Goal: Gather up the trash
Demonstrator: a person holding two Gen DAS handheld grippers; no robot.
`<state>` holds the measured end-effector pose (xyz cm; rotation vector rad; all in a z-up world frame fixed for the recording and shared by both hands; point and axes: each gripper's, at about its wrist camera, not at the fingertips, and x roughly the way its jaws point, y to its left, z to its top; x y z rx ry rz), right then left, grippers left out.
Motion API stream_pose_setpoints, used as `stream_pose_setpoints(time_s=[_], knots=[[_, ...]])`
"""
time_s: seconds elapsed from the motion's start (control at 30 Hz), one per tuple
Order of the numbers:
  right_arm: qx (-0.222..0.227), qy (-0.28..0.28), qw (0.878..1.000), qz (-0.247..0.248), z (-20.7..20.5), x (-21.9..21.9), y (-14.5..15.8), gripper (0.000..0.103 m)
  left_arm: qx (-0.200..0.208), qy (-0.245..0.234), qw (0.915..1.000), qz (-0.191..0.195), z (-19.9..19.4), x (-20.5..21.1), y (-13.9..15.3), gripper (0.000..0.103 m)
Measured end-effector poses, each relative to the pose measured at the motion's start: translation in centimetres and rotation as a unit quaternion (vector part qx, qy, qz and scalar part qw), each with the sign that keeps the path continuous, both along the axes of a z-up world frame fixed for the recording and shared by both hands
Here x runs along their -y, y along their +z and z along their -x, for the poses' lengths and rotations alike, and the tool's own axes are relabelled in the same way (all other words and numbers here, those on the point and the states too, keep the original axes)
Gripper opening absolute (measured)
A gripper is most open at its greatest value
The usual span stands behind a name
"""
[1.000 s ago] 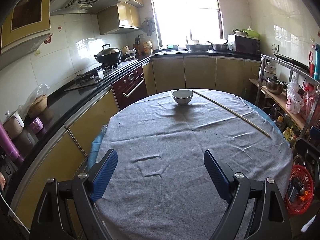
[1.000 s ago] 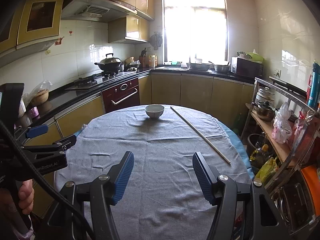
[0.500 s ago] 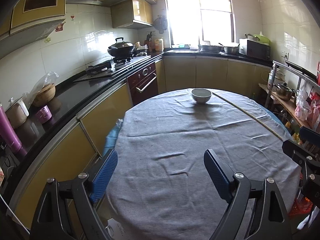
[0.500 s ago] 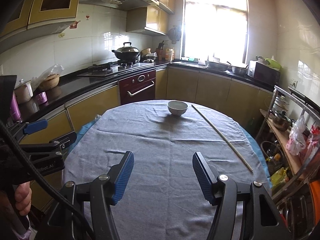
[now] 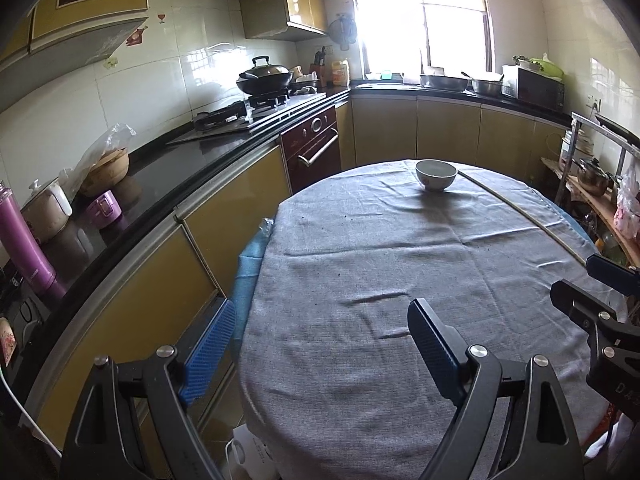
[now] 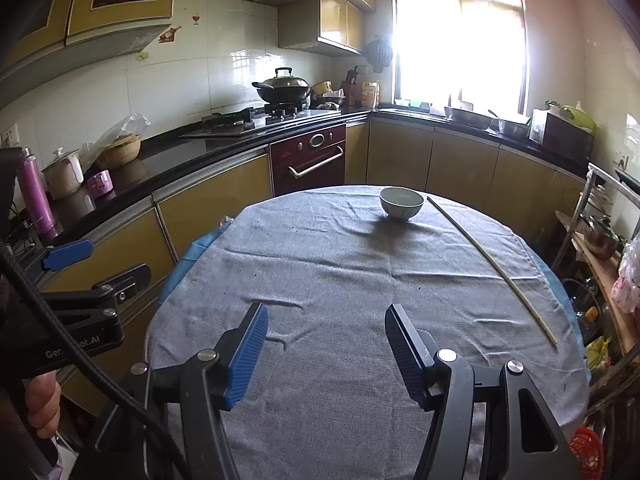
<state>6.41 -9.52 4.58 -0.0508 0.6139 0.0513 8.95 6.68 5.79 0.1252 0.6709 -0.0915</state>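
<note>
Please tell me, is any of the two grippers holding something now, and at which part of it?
Nothing is held. The left gripper and the right gripper are both open above the grey tablecloth, with only cloth visible between their fingers.

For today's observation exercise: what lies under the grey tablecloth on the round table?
Under the grey tablecloth, a blue under-layer shows along the table's left edge and again at the right edge. The tabletop itself and anything else beneath stay hidden by the cloth.

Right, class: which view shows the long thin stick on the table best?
The right wrist view. There the stick lies in full on the grey cloth, from beside the bowl to the table's near right edge. In the left wrist view the stick is farther off, and its near end is hidden behind the right gripper.
</note>
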Motion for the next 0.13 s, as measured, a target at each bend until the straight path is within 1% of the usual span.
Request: stream_pose_setpoints(time_s=[0.07,0.13], knots=[[-0.004,-0.004,1.000,-0.008,-0.3,1.0,-0.6,0.065,-0.012,-0.010,0.9999,0.003,-0.5,1.3,-0.7,0.088],[-0.009,-0.018,1.000,-0.016,-0.5,2.9,-1.5,0.065,-0.026,-0.026,0.9993,0.010,-1.1,3.0,-1.7,0.088]])
